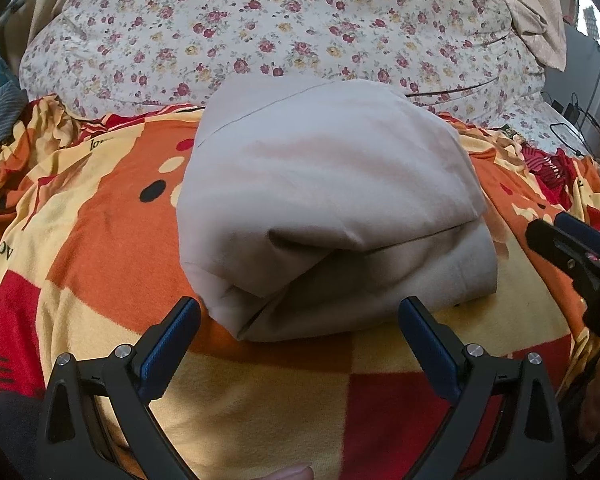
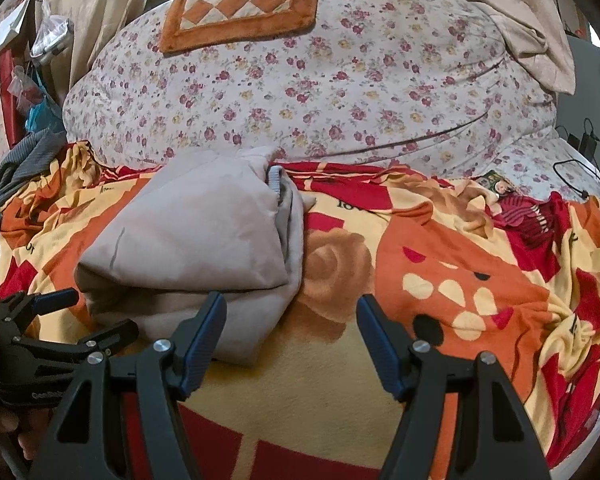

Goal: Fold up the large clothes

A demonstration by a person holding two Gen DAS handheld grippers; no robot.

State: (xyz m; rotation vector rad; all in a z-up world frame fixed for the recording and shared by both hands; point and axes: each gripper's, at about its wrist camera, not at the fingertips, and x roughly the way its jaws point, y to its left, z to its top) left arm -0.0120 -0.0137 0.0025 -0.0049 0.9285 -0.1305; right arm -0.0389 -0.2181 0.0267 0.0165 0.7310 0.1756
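- Beige garment (image 1: 332,208): folded into a thick bundle, lying on the orange, red and yellow blanket (image 1: 100,240). Top layer doubled over lower layers; fold edges visible along near side.
- Left wrist view: left gripper (image 1: 300,320) jaws spread wide, holding nothing. Garment sits at 12 o'clock from the gripper, its near edge just beyond the blue-padded fingertips (image 1: 180,320); contact not seen.
- Right gripper (image 1: 572,248) enters the same view at 3 o'clock, beside the garment's right edge, apart from it.
- Right wrist view: right gripper (image 2: 292,316) jaws wide apart, empty. Beige garment (image 2: 196,232) at 10–11 o'clock; its near corner lies just behind the left finger; cannot tell if touching.
- Left gripper (image 2: 60,320) visible at 9 o'clock in right wrist view, at the garment's near-left edge.
- Floral quilt (image 2: 320,92) piled behind the blanket at 12 o'clock; checkered orange mat (image 2: 240,4) on top.
- Grey cloth (image 2: 24,156) at 10 o'clock, cables (image 2: 584,152) at 2 o'clock.
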